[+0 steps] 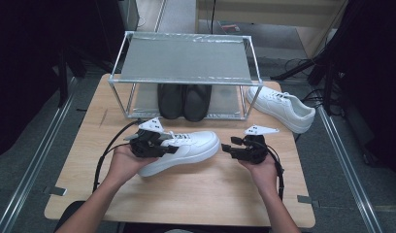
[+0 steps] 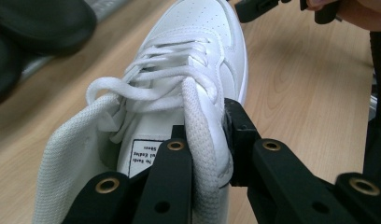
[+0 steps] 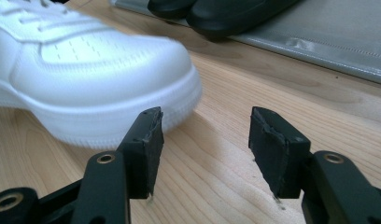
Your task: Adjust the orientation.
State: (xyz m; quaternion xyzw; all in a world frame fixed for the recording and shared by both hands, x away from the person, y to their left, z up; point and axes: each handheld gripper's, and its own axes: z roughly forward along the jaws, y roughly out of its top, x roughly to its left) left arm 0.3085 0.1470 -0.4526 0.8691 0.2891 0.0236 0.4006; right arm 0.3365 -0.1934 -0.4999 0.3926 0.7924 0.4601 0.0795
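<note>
Looking down on a pale wooden table (image 1: 196,189) amid grey flooring, then along the left gripper (image 2: 207,154) clamped on a white laced leather sneaker's (image 2: 198,70) padded collar, then the right gripper (image 3: 202,154) standing open, empty, near its toe.

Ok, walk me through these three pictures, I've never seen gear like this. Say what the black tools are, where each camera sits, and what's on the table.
A person sits at a wooden table and holds a hand tool with a two-jaw claw in each hand. There is no robot arm.

The high view looks down from above the person. Each of the other two pictures comes from a camera riding on one claw, looking along its black jaws.

The left claw is clamped on the padded collar of a white sneaker, one jaw inside the shoe and one outside. The right claw is open and holds nothing; the sneaker's toe lies just ahead of it.

Behind stands a metal shoe rack with a pair of black shoes on its lower shelf. A second white sneaker lies to the rack's right.
</note>
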